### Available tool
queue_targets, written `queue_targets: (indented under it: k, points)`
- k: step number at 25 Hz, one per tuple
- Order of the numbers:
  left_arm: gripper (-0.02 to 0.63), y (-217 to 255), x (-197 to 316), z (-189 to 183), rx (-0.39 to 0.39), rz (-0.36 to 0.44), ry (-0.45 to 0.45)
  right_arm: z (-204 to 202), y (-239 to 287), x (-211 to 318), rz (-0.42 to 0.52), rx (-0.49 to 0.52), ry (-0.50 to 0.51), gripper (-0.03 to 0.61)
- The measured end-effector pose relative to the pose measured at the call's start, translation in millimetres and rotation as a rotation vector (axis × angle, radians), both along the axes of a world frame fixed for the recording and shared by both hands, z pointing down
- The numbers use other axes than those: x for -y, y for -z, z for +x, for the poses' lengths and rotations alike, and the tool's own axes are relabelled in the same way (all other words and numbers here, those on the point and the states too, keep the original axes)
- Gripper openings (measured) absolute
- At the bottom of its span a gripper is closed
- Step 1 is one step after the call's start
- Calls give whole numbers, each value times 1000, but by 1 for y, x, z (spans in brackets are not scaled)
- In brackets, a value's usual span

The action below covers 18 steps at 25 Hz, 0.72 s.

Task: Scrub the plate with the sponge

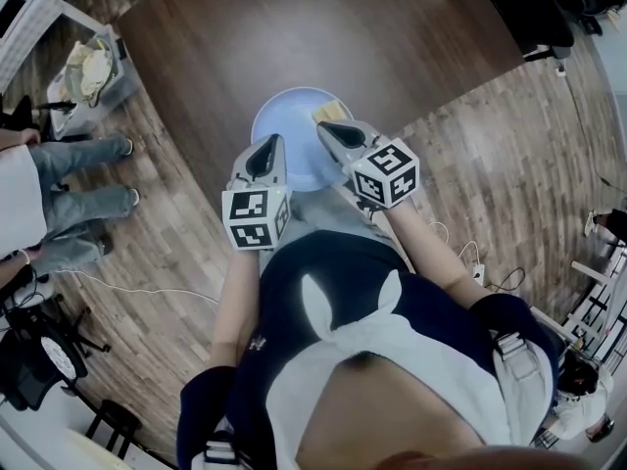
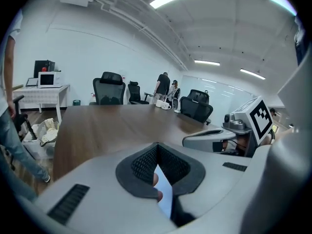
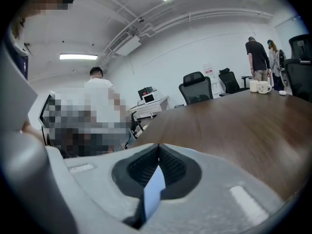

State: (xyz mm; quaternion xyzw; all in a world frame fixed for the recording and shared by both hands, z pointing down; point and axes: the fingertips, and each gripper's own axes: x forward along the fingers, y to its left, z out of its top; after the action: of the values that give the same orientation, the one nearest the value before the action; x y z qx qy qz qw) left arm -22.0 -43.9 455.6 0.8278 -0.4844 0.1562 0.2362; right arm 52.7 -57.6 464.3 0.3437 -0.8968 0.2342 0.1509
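Dark brown wooden desk (image 1: pixel 294 37) carries a pale blue round plate (image 1: pixel 289 125), with a yellow sponge (image 1: pixel 330 112) on its far rim. Over the plate's near edge, the left gripper (image 1: pixel 268 145) and right gripper (image 1: pixel 324 128) both have their ribbed black jaws closed and empty.

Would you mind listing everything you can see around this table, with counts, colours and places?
table: one, dark brown, centre
plate: one, light blue, at the table's near edge
sponge: one, yellow, on the plate's far right rim
mugs: two, white, at the table's far end
office chairs: at least three, black, around the table
bin: one, pale contents, on the floor left of the table
bystander: one, in jeans, on the left
left gripper: one, grey, jaws together, over the plate's left side
right gripper: one, grey, jaws together, just short of the sponge
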Motion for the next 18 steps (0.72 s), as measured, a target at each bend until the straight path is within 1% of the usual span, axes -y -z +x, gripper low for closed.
queue_targets:
  k: [5,11,18]
  points:
    - [3,3,-16,6,10,-1,-15,1,8,-15,18,-20,5,-2]
    - [3,-8,-33,7,-24,-46,20,5,6,-35,6,-43,20,-1]
    - [3,-18,-55,3,-42,-81,19,-2,-1,-60,-14,-71,37,-2]
